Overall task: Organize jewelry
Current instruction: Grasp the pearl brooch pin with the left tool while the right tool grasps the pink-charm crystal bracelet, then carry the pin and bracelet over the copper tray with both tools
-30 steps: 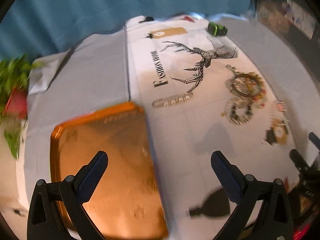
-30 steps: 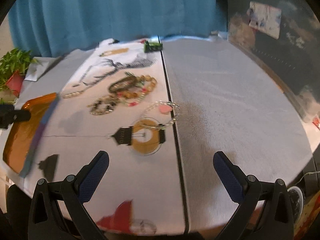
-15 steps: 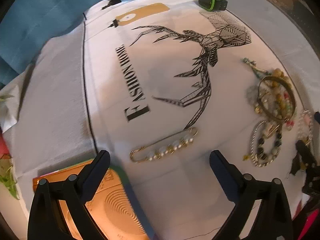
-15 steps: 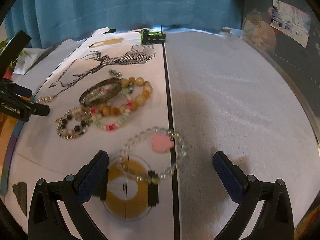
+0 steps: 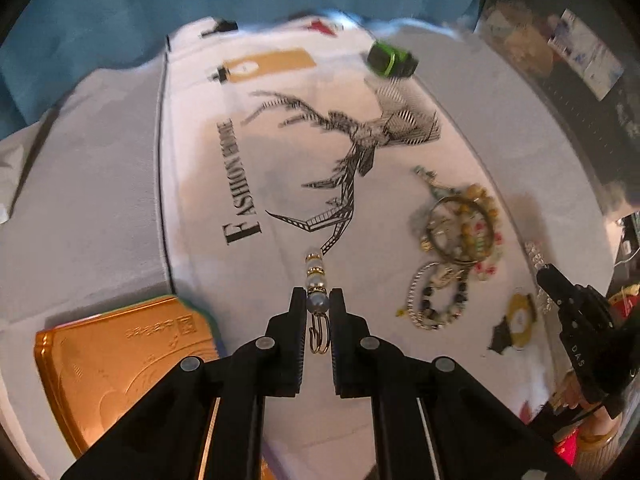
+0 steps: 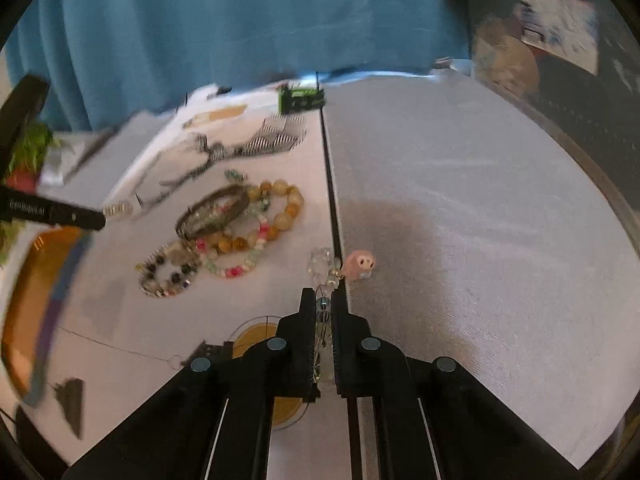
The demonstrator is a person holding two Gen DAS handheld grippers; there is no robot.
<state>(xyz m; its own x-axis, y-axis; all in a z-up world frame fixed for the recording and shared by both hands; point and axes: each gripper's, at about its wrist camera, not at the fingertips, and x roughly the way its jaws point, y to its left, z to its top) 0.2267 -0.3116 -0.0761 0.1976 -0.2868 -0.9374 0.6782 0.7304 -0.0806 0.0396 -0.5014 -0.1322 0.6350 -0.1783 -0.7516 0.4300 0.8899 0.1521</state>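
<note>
Left wrist view: my left tongs [image 5: 318,307] pinch the pearl pin [image 5: 317,280] near the orange tray [image 5: 120,364]; right tongs [image 6: 323,307] pinch the crystal bracelet [image 6: 326,270]. I carry both level, avoiding snags.

Orange tray [image 5: 120,364]: lower edge hidden behind the left gripper [image 5: 318,304]; in the right wrist view it is motion-smeared and cut by the frame's left edge.
Pearl pin [image 5: 317,280]: near end partly covered by the black fingers [image 5: 297,312].
Clear bead bracelet [image 6: 326,268]: near part hidden between the right gripper [image 6: 323,308] fingers.
Green-black object [image 5: 392,60]: blurred, identity unclear.
Potted plant [image 6: 28,156]: blurred, cropped at left.
</note>
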